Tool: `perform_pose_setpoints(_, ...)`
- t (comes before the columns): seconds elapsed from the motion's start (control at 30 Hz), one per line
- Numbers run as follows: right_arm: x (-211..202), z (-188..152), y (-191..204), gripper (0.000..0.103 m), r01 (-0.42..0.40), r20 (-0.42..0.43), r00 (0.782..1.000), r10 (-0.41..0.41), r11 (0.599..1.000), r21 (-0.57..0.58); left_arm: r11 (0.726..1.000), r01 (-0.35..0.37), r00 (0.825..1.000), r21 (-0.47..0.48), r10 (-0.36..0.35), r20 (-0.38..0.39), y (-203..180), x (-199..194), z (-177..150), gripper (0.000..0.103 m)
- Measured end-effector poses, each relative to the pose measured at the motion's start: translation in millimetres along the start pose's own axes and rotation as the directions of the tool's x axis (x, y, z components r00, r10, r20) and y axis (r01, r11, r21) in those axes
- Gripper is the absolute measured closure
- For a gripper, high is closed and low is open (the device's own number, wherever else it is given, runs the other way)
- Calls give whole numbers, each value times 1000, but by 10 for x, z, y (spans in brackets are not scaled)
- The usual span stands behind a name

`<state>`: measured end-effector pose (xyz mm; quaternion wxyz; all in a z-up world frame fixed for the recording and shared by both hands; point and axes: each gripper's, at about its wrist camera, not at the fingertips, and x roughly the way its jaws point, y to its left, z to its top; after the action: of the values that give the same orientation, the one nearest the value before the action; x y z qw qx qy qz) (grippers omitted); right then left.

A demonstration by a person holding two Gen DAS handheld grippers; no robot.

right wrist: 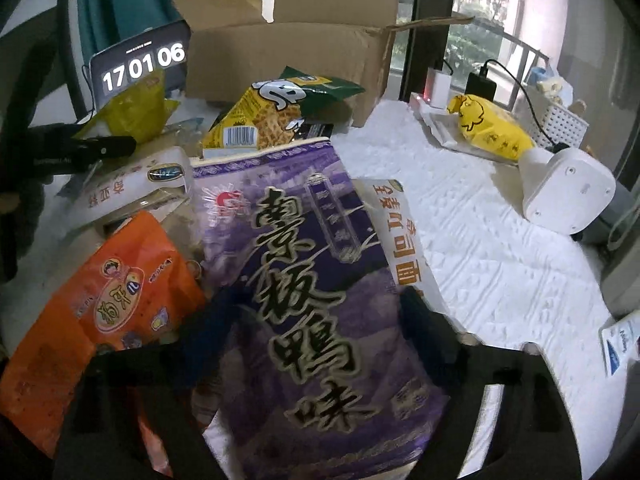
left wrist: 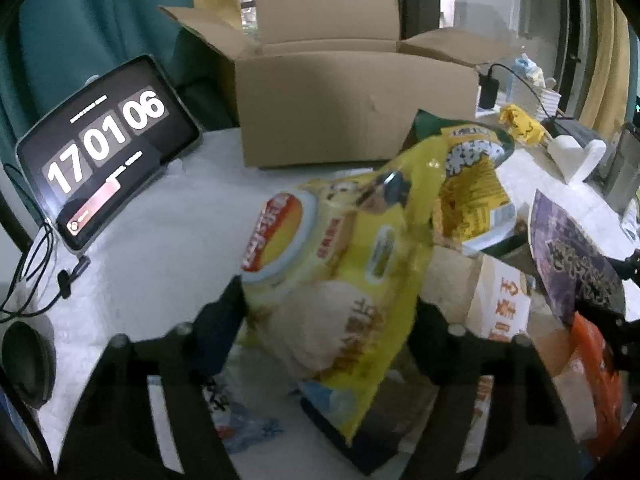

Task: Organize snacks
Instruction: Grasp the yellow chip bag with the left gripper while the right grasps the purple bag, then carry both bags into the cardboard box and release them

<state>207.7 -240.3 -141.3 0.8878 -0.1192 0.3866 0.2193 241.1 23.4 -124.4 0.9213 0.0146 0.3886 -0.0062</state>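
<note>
The left wrist view shows our left gripper (left wrist: pixel 328 312) with its two black fingers on either side of a yellow chip bag (left wrist: pixel 340 280), the pads pressing its flanks, so we read it as clenched on that bag; ahead of the fingertips stands an open cardboard box (left wrist: pixel 352 104) on the white table (left wrist: pixel 160 240); to the left of the fingers a tablet clock (left wrist: pixel 108 148) leans; just right of the held bag lie a green and yellow cracker bag (left wrist: pixel 472 176) and a purple bag (left wrist: pixel 572 256); in the right wrist view our right gripper (right wrist: pixel 320 320) straddles the purple bag (right wrist: pixel 312 288), both fingers against its edges, grasping it; left of these fingers lies an orange packet (right wrist: pixel 108 304), touching the purple bag; just right of them a white bread packet (right wrist: pixel 404 240) peeks out from under it; ahead sits the cracker bag (right wrist: pixel 276 112), and beyond it the box (right wrist: pixel 288 60); far to the right a yellow packet (right wrist: pixel 492 128) lies well apart.
</note>
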Motion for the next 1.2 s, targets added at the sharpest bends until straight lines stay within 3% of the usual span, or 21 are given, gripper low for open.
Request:
perform_pose_setpoints(0.1, -24, 8, 35, 51, 7, -2, 1000, -7, 1000, -19, 1000, 2, 1000, 11, -2, 12, -15, -26, 2, 40)
perform_pose_setpoints(0.2, -62, -3, 63, 57, 15, -4, 1000, -15, 1000, -27, 1000, 15, 1000, 12, -16, 26, 5, -83, 8, 42)
perform_pose_setpoints(0.5, -428, 170, 23, 58, 75, 61, 995, -75, 997, -10, 999, 32, 995, 12, -33, 92, 139, -369, 78, 43)
perform_pose_setpoints(0.7, -621, 449, 11, 58, 64, 130, 989, -64, 998, 9, 999, 50, 987, 6, -50, 153, 219, -570, 249, 43)
perform_pose_setpoints(1.2, -514, 1397, 39, 58, 40, 231, 972, -39, 999, 2, 994, 109, 950, 17, -109, 293, 295, -780, 936, 43)
